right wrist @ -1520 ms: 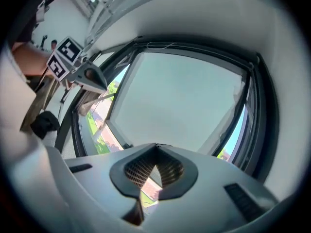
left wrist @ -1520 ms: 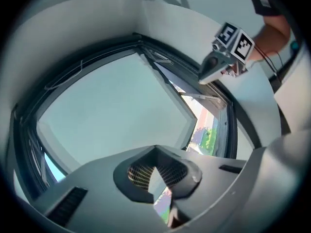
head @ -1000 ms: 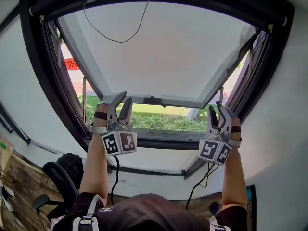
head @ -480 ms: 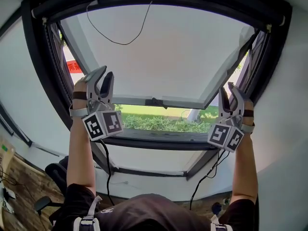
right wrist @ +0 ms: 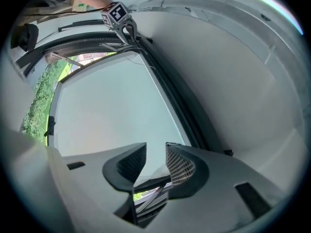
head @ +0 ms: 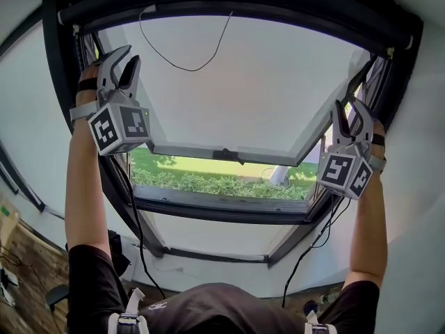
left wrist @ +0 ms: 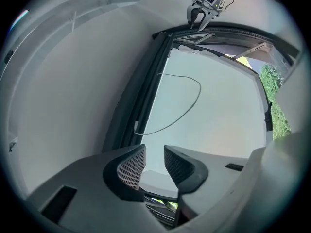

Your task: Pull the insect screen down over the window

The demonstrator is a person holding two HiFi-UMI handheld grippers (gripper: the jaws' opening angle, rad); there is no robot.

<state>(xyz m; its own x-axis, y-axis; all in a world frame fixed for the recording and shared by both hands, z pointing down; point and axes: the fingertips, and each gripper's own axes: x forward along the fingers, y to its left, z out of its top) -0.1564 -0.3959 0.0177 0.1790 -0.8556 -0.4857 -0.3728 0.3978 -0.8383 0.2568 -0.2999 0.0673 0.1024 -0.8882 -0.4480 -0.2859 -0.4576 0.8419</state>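
Nearest, both forearms are held up from the shoulders, one at either side of the window frame (head: pixel 57 82). The left gripper (head: pixel 131 54) is seen at the frame's far-left corner. Its fingers (left wrist: pixel 130 168) are spread with a clear gap, though the jaws have just been closing slightly, and nothing lies between them. The right gripper (head: pixel 349 107) is held lower at the right side of the frame, beside the sash's right stay. Its fingers (right wrist: pixel 181 168) are likewise parted, and nothing is pinched. Beyond the grippers the pale sash (head: pixel 271 96) is tilted outward, with a dark handle (head: pixel 226 154) on its near rail and greenery (head: pixel 208 183) visible below it. A thin black cord (head: pixel 188 66) hangs in a loop in front of the pane – nearer the left gripper than the right, but apart from both. Farthest, a dark bar (head: pixel 236 7) runs along the top of the frame, where the insect screen appears to be rolled up. It lies just beyond the left fingertips and well apart from the right ones – neither gripper touches it.
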